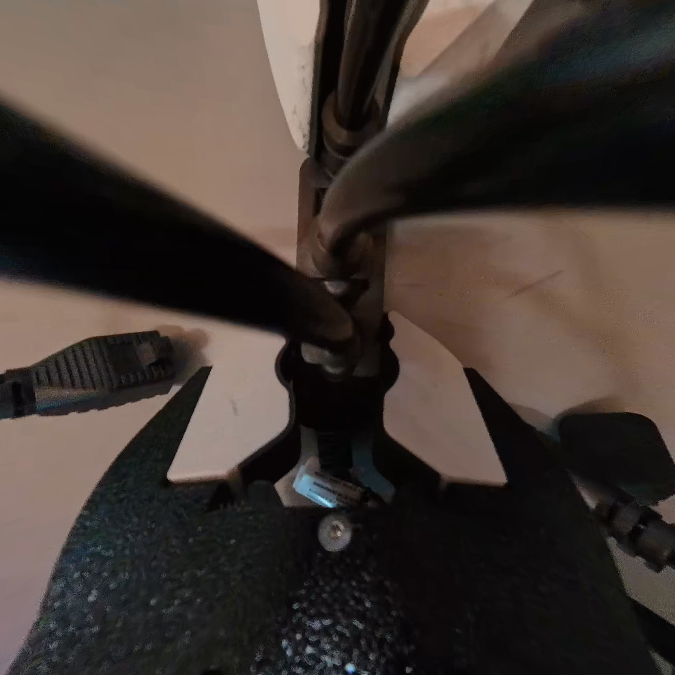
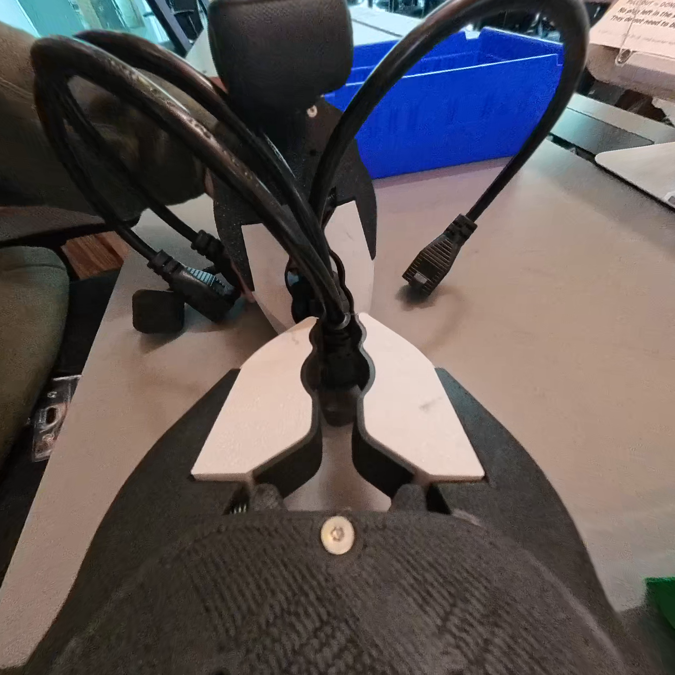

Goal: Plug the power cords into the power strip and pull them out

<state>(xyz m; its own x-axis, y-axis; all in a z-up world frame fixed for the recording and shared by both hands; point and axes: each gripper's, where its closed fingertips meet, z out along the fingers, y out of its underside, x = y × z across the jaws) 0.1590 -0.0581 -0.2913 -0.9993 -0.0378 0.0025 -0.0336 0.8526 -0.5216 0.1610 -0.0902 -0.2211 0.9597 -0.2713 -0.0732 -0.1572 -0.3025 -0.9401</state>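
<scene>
Jaws of right gripper [image 2: 338, 359] closed on bundle of black power cords [image 2: 255, 190], left gripper [image 1: 338, 359] opposite clamping same bundle, loose cord connector [image 2: 438, 255] resting on grey table [image 2: 529, 328], blue bin [image 2: 456, 117] behind.

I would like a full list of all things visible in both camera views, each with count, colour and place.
power cords: several, black, looping up over the table, gathered between the two tongs.
cord connector: one, black, ribbed, tip on the table at right.
angled plugs: two, black, at the table's left edge.
storage bin: one, blue, far side of the table.
table: one, light beige.
paper sheet: one, white, upper right.
chair: grey-green, left of the table.
green thing: one, lower right corner, unclear.
right tongs: white pads, shut on a cord end.
left tongs: black, shut on the cords.
</scene>
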